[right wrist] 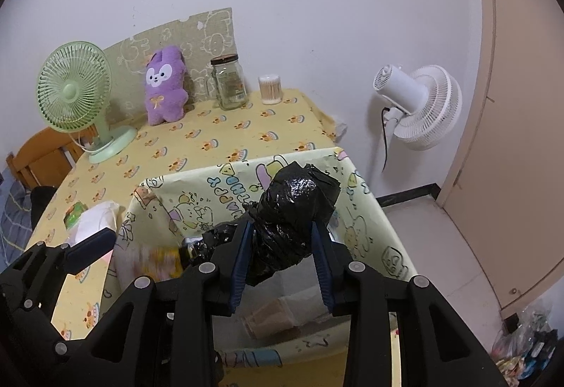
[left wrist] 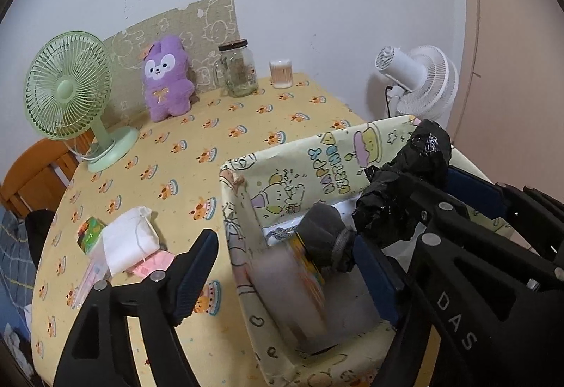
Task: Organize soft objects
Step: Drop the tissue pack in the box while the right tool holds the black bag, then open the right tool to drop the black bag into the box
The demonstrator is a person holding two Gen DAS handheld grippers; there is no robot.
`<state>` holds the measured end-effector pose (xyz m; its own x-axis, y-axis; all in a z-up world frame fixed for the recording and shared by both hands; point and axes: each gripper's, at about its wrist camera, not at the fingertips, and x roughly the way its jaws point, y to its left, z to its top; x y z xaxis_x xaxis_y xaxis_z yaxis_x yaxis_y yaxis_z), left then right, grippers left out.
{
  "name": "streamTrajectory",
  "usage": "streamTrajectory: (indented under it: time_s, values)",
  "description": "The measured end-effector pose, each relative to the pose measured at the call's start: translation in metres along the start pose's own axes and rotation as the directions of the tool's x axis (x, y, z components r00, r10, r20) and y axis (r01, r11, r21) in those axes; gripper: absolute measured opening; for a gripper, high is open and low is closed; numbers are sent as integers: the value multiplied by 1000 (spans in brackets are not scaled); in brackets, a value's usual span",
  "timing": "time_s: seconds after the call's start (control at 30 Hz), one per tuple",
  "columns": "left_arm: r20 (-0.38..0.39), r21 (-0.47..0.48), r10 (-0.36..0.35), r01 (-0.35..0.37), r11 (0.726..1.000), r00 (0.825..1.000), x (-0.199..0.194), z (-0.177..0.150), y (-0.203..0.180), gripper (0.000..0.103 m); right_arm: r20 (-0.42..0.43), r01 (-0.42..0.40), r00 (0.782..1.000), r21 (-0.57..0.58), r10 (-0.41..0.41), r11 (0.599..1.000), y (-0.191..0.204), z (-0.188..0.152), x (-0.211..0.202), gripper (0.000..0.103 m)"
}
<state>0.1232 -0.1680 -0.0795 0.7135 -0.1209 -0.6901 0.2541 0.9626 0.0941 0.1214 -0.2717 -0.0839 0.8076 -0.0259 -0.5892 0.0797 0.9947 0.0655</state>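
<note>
Black plastic bundle (right wrist: 289, 228), crinkled and soft, sits clamped between the blue pads of the right gripper (right wrist: 282, 263), held above the open paper-lined box (right wrist: 373, 210) at the near right of the table (right wrist: 211, 140). Left gripper (left wrist: 282, 267) stands with its jaws spread wide and nothing pressed between them; one finger lies outside the box's left wall, the other inside, just beside a grey soft item (left wrist: 324, 231) already resting in the box with a blurred pinkish object. Judgement: the task is partly done, since some items are boxed, the bundle is not yet released, and a white cloth pouch (left wrist: 127, 239) lies on the table left of the box. One purple plush rabbit (left wrist: 165, 80) stands far left against the wall. Count: one box, one bundle, one pouch, one plush, one glass jar (left wrist: 239, 69), two fans.
</note>
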Motion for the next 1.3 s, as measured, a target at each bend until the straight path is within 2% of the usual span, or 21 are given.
streamTrajectory:
  time_s: [0.07, 0.13, 0.23, 0.57, 1.3]
  values:
    - [-2, -1, -6, 6, 1000, 1000, 1, 1, 2, 87, 8, -5, 1000, -2, 5, 1000, 2, 2, 2, 47]
    - [2, -2, -20, 20, 1000, 1000, 1, 3, 2, 90, 12, -18, 1000, -4, 18, 1000, 4, 4, 4, 66]
    - [7, -5, -33, 33, 999, 999, 0, 3, 3, 91, 13, -22, 1000, -8, 23, 1000, 7, 6, 6, 81]
    - [14, -5, -43, 43, 999, 999, -3, 2, 4, 92, -12, -12, 1000, -5, 12, 1000, 12, 6, 4, 88]
    - [115, -38, -27, 32, 999, 993, -51, -5, 35, 101, 67, 3, 998, -37, -1, 999, 47, 9, -45, 93]
